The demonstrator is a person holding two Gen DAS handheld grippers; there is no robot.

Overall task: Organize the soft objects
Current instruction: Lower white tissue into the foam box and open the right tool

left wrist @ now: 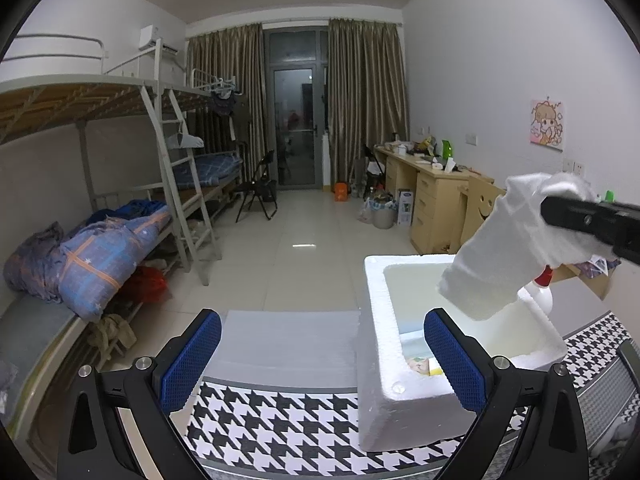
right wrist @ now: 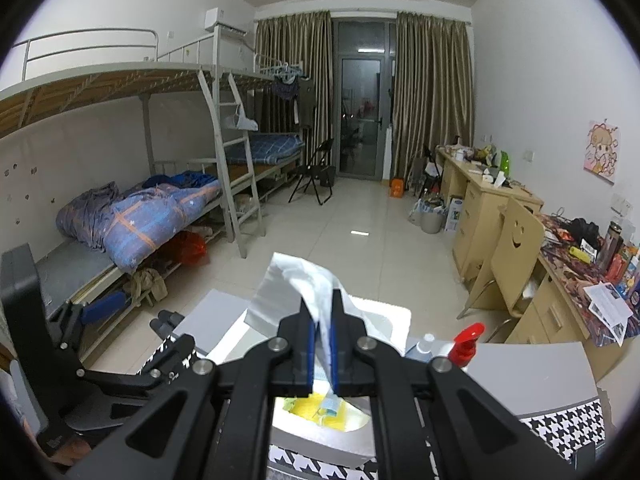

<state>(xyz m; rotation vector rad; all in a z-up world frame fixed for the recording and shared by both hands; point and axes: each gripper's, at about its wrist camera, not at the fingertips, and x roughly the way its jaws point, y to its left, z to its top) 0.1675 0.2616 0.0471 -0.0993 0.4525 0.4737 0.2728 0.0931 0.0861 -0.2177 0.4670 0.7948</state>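
A white foam box (left wrist: 378, 344) stands open on the houndstooth tabletop (left wrist: 280, 412), with small items at its bottom. My right gripper (right wrist: 322, 320) is shut on a white tissue pack (right wrist: 288, 292) and holds it over the box (right wrist: 396, 320). From the left wrist view the same pack (left wrist: 492, 256) hangs above the box's far right corner, pinched by the right gripper (left wrist: 592, 224). My left gripper (left wrist: 320, 356) stands open at the box's near left side, with nothing between its blue pads (left wrist: 452, 356). The left gripper (right wrist: 100, 320) shows at the left in the right wrist view.
A red-capped spray bottle (right wrist: 466, 342) and a small bottle (right wrist: 424, 344) stand just right of the box. The white foam lid (left wrist: 288, 344) lies left of it. Bunk beds (left wrist: 120, 216) line the left wall; desks (right wrist: 500, 208) and a smiley-backed chair (right wrist: 516, 248) line the right.
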